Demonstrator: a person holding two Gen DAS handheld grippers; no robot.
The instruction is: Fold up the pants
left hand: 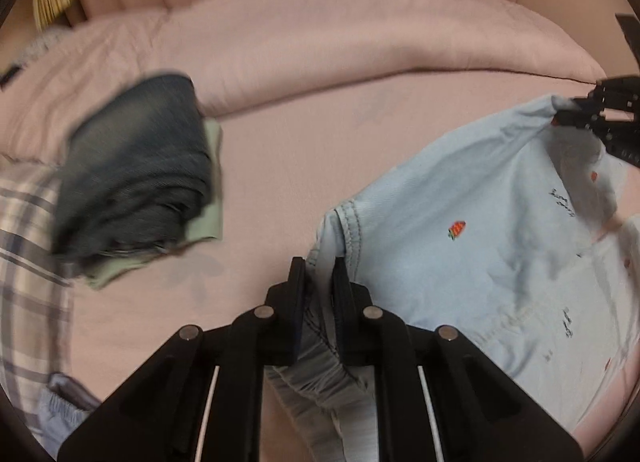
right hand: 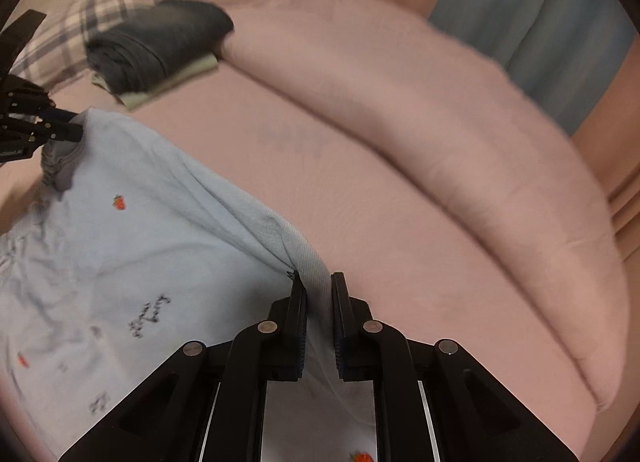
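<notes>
- Pink bedsheet (left hand: 280, 150) fills the background, with a rolled pink duvet (right hand: 440, 110) beyond both grippers.
- Left gripper (left hand: 320, 278) is clamped on the gathered waistband of the pale blue strawberry-print pants (left hand: 460, 230).
- Right gripper (right hand: 318, 290) pinches the opposite edge, fabric stretched between them.
- Folding looks barely begun: pants spread, no crease yet.
- Folded dark denim jeans (left hand: 136, 170) sit ahead-left, apparently finished.

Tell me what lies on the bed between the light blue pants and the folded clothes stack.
Nothing visible: bare pink bedsheet separates the light blue strawberry-print pants, held by both grippers, from the stack of folded dark jeans.
</notes>
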